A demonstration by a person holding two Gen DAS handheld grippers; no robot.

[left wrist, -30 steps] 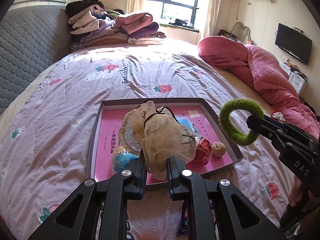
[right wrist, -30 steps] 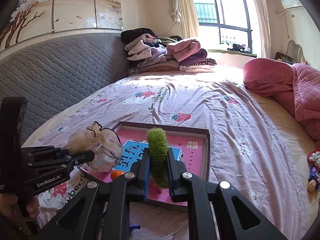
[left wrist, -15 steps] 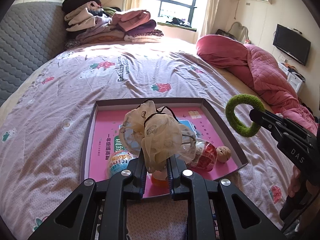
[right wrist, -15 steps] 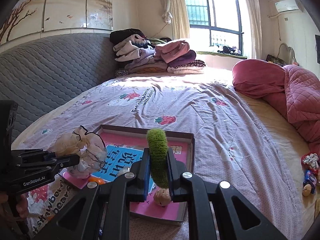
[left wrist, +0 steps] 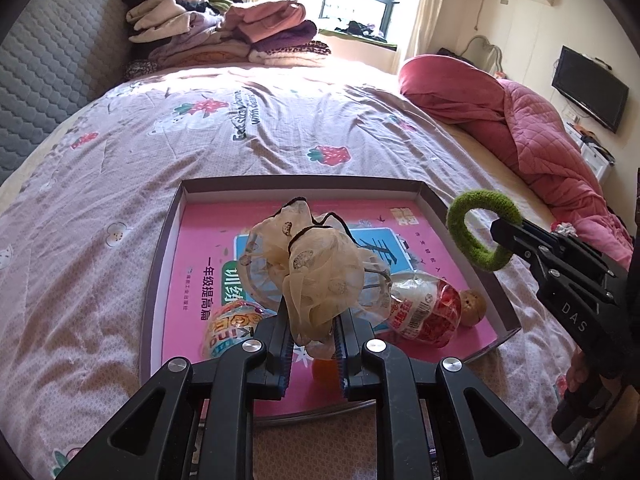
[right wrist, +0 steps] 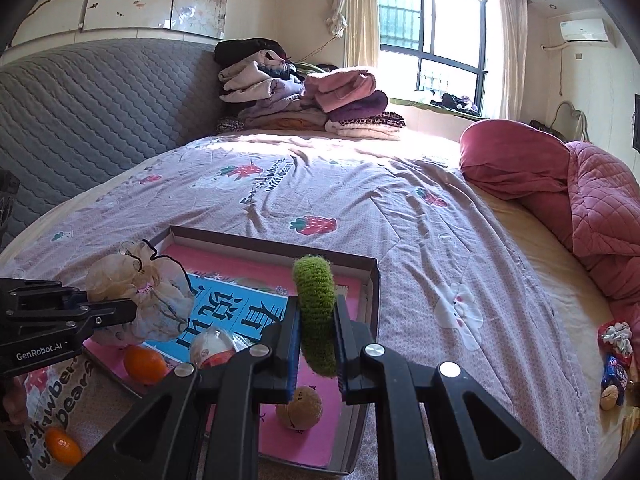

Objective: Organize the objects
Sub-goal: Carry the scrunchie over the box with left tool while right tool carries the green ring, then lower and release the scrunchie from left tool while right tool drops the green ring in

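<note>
A shallow box point(left wrist: 160, 264) with a pink bottom sits on the bed point(left wrist: 200, 128). The left gripper point(left wrist: 312, 344) hangs over the near side of the box and pinches a puffy cream hair tie point(left wrist: 316, 276) tight. The right gripper point(right wrist: 317, 354) hangs over the box's right side and squeezes a fuzzy green hair tie point(right wrist: 316, 312). Inside the box, near its front edge, lie a red and white snack bag point(left wrist: 420, 308), a walnut point(right wrist: 299, 402) and an orange point(right wrist: 145, 364). Another orange point(right wrist: 63, 446) lies on the bed outside the box, by its near left corner.
</note>
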